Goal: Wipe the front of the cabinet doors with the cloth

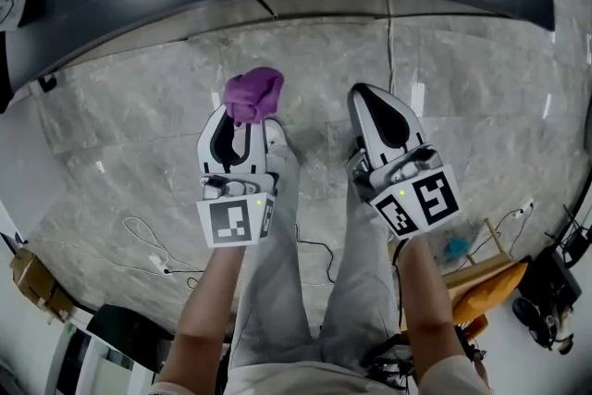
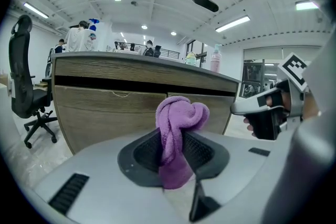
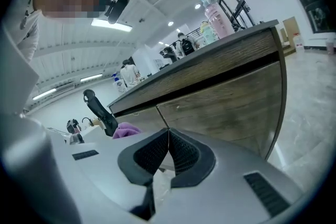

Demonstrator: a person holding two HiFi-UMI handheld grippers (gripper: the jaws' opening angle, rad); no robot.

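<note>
A bunched purple cloth (image 1: 252, 94) sticks out of my left gripper (image 1: 242, 127), whose jaws are shut on it; in the left gripper view the cloth (image 2: 177, 134) hangs between the black pads. My right gripper (image 1: 375, 111) is beside it, shut with nothing between its pads (image 3: 168, 152). Both point at a wood-grain cabinet with a dark gap under its top. Its door fronts (image 2: 113, 113) stand a short way ahead of the cloth. In the right gripper view the cabinet doors (image 3: 226, 107) run off to the right, and the cloth (image 3: 125, 130) shows at left.
The floor is grey marble tile (image 1: 120, 116). A white cable (image 1: 153, 250) lies on it by the person's left leg. Bottles (image 3: 216, 16) stand on the cabinet top. A black office chair (image 2: 26, 81) is left of the cabinet. Orange and black clutter (image 1: 499, 287) sits behind at right.
</note>
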